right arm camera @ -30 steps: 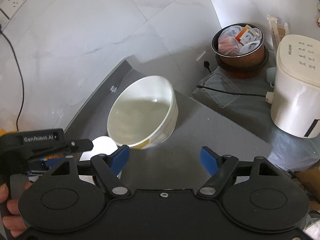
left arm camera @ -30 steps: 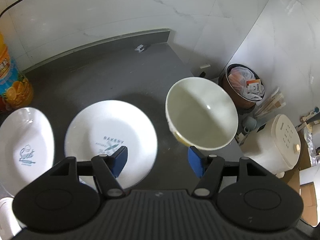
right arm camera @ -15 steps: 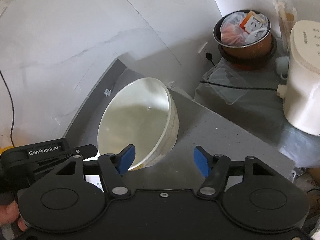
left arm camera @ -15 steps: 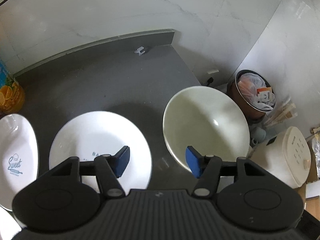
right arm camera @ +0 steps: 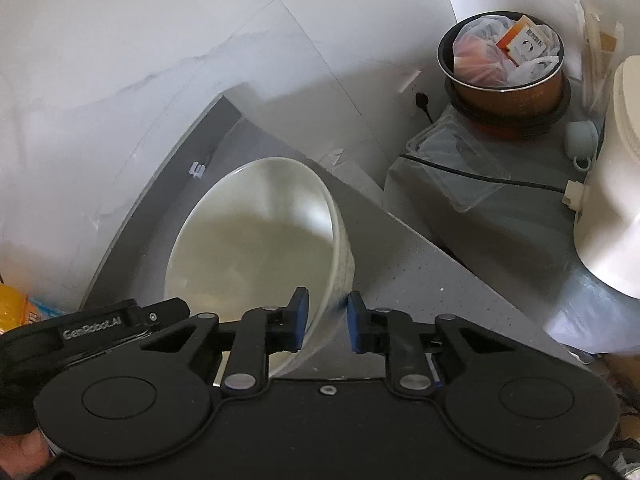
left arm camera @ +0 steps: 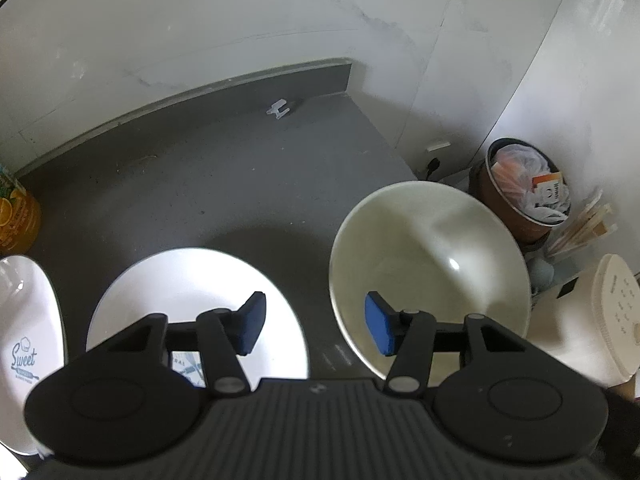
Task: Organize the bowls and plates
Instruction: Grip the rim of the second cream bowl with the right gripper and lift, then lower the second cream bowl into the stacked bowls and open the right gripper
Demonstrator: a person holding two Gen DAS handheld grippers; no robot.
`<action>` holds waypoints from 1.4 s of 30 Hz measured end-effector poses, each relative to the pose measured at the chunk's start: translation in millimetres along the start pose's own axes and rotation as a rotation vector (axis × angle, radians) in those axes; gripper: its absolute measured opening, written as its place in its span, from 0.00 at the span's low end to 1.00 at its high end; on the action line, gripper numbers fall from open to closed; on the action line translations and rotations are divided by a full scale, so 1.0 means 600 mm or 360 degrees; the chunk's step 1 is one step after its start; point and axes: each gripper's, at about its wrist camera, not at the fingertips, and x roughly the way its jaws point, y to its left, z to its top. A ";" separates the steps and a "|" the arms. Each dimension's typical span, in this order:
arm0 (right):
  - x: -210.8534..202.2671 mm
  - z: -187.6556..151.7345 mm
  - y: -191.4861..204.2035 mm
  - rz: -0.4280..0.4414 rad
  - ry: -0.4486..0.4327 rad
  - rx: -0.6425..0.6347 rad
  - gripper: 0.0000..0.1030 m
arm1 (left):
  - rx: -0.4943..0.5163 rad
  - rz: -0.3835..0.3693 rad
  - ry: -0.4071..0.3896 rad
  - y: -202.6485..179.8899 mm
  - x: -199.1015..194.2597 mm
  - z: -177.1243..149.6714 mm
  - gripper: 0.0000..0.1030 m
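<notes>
A cream bowl (left arm camera: 432, 264) stands on the grey counter (left arm camera: 200, 168), close to its right edge. My right gripper (right arm camera: 326, 322) is closing on the bowl's (right arm camera: 256, 248) near wall, with one pad inside the rim and the other against the outside. My left gripper (left arm camera: 316, 328) is open and its jaws are closing. One finger shows over a white "BAKERY" plate (left arm camera: 192, 292), the other over the bowl's inside, and neither pad touches anything. A second white plate marked "Sweet" (left arm camera: 28, 320) lies at the far left.
An orange bottle (left arm camera: 16, 220) stands at the left by the wall. Past the counter's right edge, lower down, are a brown pot stuffed with bags (right arm camera: 500, 64), a clear plastic box (right arm camera: 456, 168), a black cable and a white rice cooker (right arm camera: 612, 200). The left gripper's black body (right arm camera: 100, 324) is beside the bowl.
Both grippers have come down closer to the bowl. The right jaws went from wide apart to narrow around the bowl's wall. The left jaws narrowed a little.
</notes>
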 end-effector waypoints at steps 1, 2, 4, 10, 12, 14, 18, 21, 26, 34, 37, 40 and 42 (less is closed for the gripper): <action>-0.001 0.001 0.000 -0.0003 0.0001 -0.0009 0.19 | 0.0002 -0.0002 0.0004 0.001 0.004 0.001 0.48; -0.002 0.000 -0.001 -0.0007 0.0000 -0.0014 0.18 | 0.0003 -0.0006 0.0005 0.002 0.007 0.002 0.47; -0.005 -0.001 -0.003 -0.0008 0.0003 -0.0017 0.17 | 0.0000 0.0001 0.0015 0.003 0.014 0.005 0.44; -0.011 -0.005 -0.002 0.0004 0.0012 -0.0021 0.17 | -0.0008 -0.0036 0.0052 0.003 0.034 0.014 0.32; -0.013 -0.005 0.000 -0.0004 0.0008 -0.0022 0.17 | -0.0062 -0.0053 0.0087 0.008 0.044 0.015 0.18; -0.017 -0.003 -0.002 0.0013 0.0000 0.0016 0.17 | -0.0086 -0.0077 0.0132 0.008 0.050 0.014 0.05; -0.038 -0.001 0.008 0.0033 -0.0036 -0.0020 0.17 | -0.0115 -0.0081 0.0130 0.011 0.037 0.012 0.05; -0.060 -0.003 0.022 0.0031 -0.0065 -0.0061 0.17 | -0.0132 -0.0092 0.0126 0.019 0.024 0.013 0.05; -0.092 -0.019 0.043 0.0044 -0.0084 -0.0088 0.17 | -0.0191 -0.0126 0.0134 0.033 -0.005 0.005 0.05; -0.140 -0.064 0.067 0.0064 -0.0108 -0.0102 0.17 | -0.0182 -0.0166 0.0074 0.057 -0.076 -0.009 0.05; -0.161 -0.083 0.075 0.0068 -0.0131 -0.0107 0.17 | -0.0168 -0.0182 0.0040 0.069 -0.100 -0.017 0.05; -0.179 -0.103 0.094 0.0071 -0.0150 -0.0114 0.17 | -0.0170 -0.0196 0.0036 0.084 -0.119 -0.028 0.05; -0.191 -0.116 0.107 0.0067 -0.0160 -0.0120 0.17 | -0.0166 -0.0206 0.0032 0.096 -0.134 -0.037 0.05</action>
